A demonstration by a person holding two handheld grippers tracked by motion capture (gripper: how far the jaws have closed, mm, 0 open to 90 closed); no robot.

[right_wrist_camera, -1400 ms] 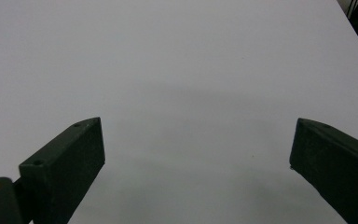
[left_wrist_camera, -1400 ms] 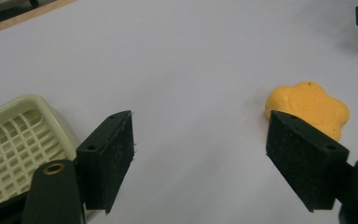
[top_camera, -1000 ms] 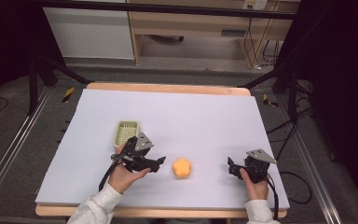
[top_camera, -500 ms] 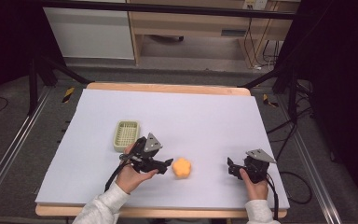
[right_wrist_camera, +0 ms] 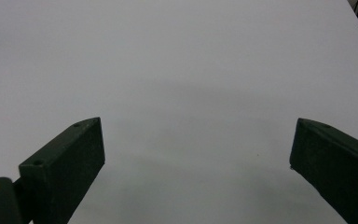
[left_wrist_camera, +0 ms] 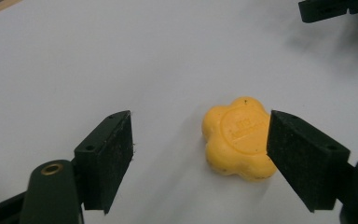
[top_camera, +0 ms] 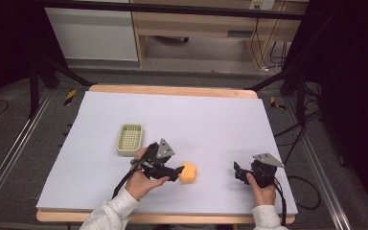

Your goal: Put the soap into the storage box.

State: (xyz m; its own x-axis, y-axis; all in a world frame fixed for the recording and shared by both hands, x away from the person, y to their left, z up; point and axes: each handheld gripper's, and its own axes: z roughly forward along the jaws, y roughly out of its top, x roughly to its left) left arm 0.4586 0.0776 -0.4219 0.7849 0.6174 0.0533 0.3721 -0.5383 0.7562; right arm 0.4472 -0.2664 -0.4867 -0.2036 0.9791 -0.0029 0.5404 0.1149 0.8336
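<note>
Left hand-held gripper [top_camera: 176,172] hovering low over the tabletop [top_camera: 211,120], jaws spread wide and bracketing the flower-shaped orange soap bar [left_wrist_camera: 237,137]. Soap bar lying flat on the white tabletop, embossed face up, near the front edge and between the two hands. In the left gripper view, sitting well off-centre in the gap: just beside the right pad, possibly touching it, with a broad stretch of bare surface before the left pad. Not yet gripped.

Judging by this, approaching for the pick and lining up the grasp. Next move calling for a small sideways shift to centre the bar between the pads, then an even squeeze across the lobed sides; otherwise risking the near pad pushing the bar along the smooth surface before the far pad arrives.

Right hand-held gripper [top_camera: 238,173] waiting well apart to the right, jaws wide with nothing but bare tabletop between them.

Farther back and to the left, pale green slotted tray [top_camera: 130,139] standing empty beyond the left hand, looking like the likely place for the soap bar, so calling afterwards for a lift and a short carry back-left.
</note>
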